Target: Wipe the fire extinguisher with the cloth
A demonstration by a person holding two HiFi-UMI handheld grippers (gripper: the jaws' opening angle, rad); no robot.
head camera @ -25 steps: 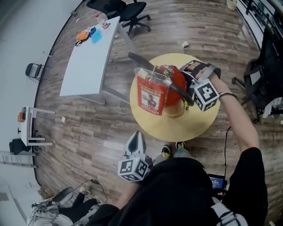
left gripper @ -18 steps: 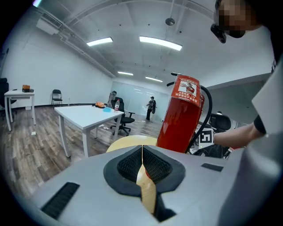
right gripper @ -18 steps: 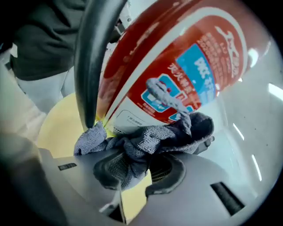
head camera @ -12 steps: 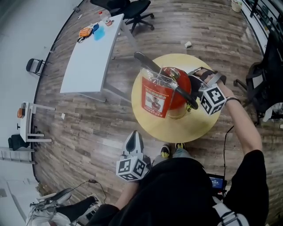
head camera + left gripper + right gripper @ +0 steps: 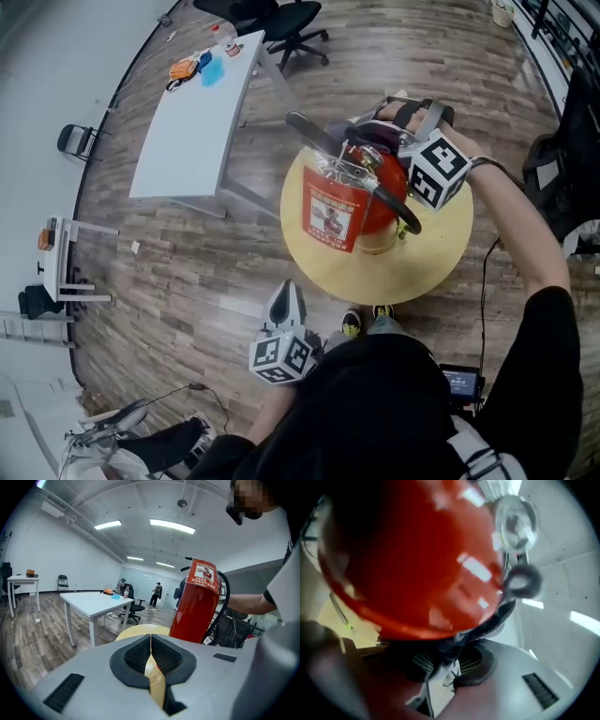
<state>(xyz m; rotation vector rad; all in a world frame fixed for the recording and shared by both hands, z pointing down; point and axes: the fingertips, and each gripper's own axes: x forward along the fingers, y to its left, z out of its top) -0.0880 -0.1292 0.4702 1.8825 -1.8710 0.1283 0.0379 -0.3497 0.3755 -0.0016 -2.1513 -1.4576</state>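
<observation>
1. Grey left claw (image 5: 286,302): pads pressed together on nothing, held off the near edge of the round wooden worktop (image 5: 427,267).
2. Fire extinguisher (image 5: 366,192): red, upright mid-worktop.
3. Right claw (image 5: 443,660): pinching the cloth (image 5: 492,620) against the red shell. It has travelled from the cylinder's right flank to its far upper shoulder. Wiping judged under way, with other faces probably still due.

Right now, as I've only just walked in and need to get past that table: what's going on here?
A person is wiping the red cylindrical fire extinguisher, which stands upright on the round wooden table. The right gripper is shut on a grey knitted cloth and presses it against the extinguisher's upper body. The left gripper is shut and empty, held low, off the table.
</observation>
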